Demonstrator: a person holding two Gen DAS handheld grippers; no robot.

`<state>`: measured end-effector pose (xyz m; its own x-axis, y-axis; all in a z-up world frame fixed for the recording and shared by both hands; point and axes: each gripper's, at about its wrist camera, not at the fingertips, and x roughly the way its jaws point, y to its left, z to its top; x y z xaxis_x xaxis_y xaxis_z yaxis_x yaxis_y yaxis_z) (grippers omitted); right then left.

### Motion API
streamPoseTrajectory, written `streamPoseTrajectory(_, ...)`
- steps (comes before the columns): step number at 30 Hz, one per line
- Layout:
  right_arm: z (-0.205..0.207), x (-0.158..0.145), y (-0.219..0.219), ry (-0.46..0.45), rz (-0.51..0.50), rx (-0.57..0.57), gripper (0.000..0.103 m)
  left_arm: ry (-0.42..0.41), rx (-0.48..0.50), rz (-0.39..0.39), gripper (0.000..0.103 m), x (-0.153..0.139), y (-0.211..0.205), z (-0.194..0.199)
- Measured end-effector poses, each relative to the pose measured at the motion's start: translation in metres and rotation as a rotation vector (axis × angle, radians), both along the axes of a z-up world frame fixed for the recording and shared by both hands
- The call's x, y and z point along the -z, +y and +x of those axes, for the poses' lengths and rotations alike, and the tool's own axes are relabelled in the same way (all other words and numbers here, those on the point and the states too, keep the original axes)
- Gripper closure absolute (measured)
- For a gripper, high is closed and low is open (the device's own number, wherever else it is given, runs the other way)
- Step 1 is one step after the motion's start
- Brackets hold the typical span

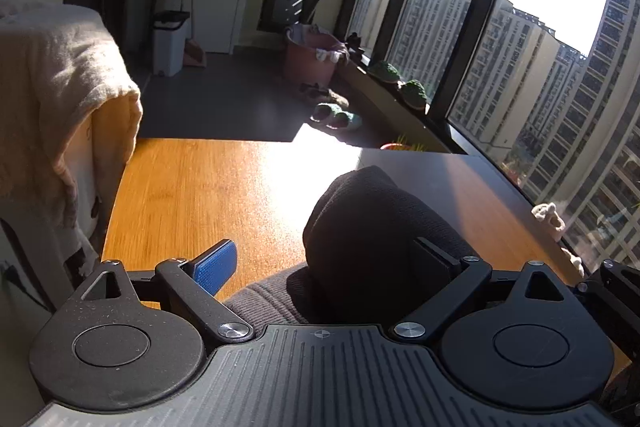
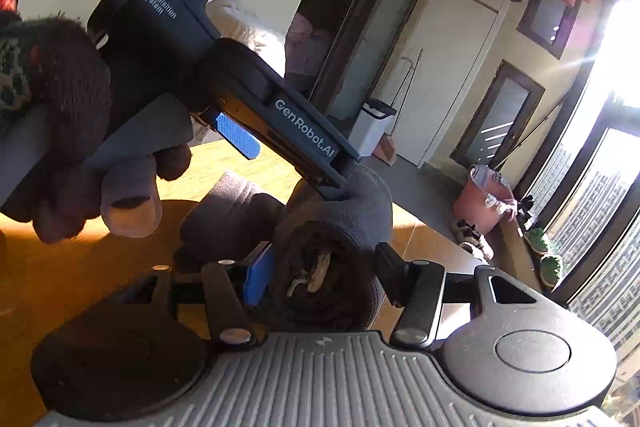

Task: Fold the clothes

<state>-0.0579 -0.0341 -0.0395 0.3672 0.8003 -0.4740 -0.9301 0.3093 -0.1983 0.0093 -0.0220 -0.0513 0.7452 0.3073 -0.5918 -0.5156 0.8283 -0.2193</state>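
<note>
- A sunlit wooden tabletop (image 1: 200, 195) carries the task's thing, a dark grey knit garment (image 2: 332, 227) wound into a loose roll near the front edge. If the roll is let go carelessly, it could tumble towards that edge.
- The roll itself is at risk of springing open. Its free outer flap is pinned only by one finger of the left tongs (image 1: 324, 247), which are held by a gloved hand (image 2: 68, 99).
- The left tongs are spread wide and grip nothing. The blue pad stands clear of the knit, and the dark pad lies against it. If that finger is withdrawn, the flap could be dragged out with it.
- The right tongs (image 2: 323, 255) are about half open around the roll's end, with a pad at each side. It cannot be told whether the pads are pressing. A weak hold would let the coil slacken.
- On the floor by the window, a pink laundry tub (image 1: 308, 59) is seen with crumpled pale clothes heaped inside.
- A white lidded bin (image 1: 170, 43) stands by the wall. Its contents are hidden.
- A small orange pot (image 1: 396, 147) beyond the tabletop holds green shoots.
</note>
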Motion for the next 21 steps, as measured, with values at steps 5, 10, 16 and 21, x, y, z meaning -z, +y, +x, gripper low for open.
streamPoseTrajectory(5,0.058,-0.004,-0.025,0.373,0.157,0.085,0.034,0.071,-0.025,0.033,0.011,0.012,0.002,-0.002)
streamPoseTrajectory(10,0.073,0.025,-0.016,0.429,0.164,0.186,0.026,0.071,-0.038,-0.079,0.012,0.032,0.012,-0.011)
streamPoseTrajectory(16,0.095,0.03,-0.03,0.46,0.223,0.274,0.04,0.06,-0.036,-0.077,0.012,0.025,0.017,-0.022)
streamPoseTrajectory(21,0.112,0.029,-0.03,0.5,0.284,0.272,0.029,0.106,-0.034,-0.06,0.012,0.031,0.012,-0.018)
